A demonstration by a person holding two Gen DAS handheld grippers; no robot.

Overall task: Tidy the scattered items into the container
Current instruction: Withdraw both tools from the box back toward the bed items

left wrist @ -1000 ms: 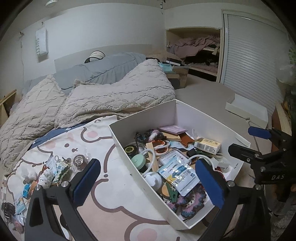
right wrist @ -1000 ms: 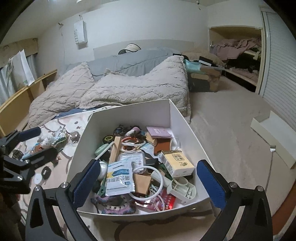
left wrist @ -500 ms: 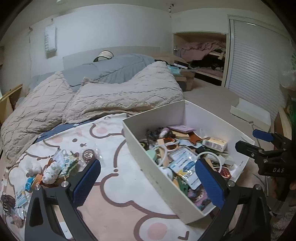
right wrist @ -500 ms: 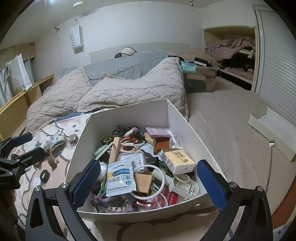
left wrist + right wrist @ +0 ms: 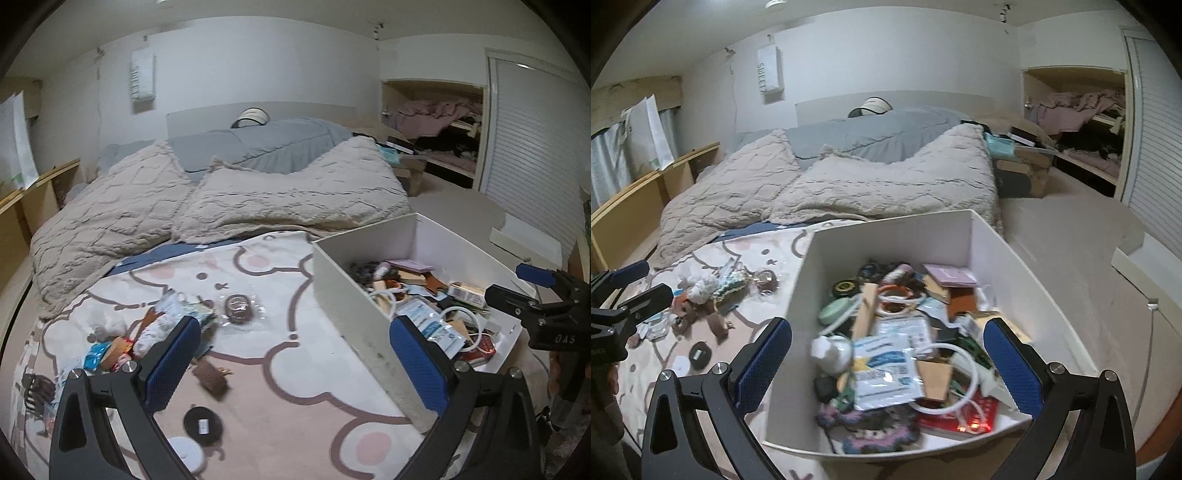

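Observation:
A white box (image 5: 343, 295) (image 5: 897, 236) full of small items stands on the cartoon-print blanket. Scattered items lie left of it: a brown pouch (image 5: 210, 374), a black round disc (image 5: 202, 424), a clear packet with a brown thing (image 5: 240, 306) and a heap of packets and a white plush (image 5: 155, 325) (image 5: 701, 288). My left gripper (image 5: 295, 365) is open and empty above the blanket between the heap and the box. My right gripper (image 5: 886, 365) is open and empty above the box's near side.
A beige quilt (image 5: 184, 206) and grey duvet (image 5: 266, 147) cover the bed behind. A low white tray (image 5: 524, 240) lies on the carpet at right. A wooden shelf (image 5: 635, 199) runs along the left wall.
My left gripper has swung left, away from the box and over the blanket near the scattered heap. My right gripper has stayed over the box, shifting slightly.

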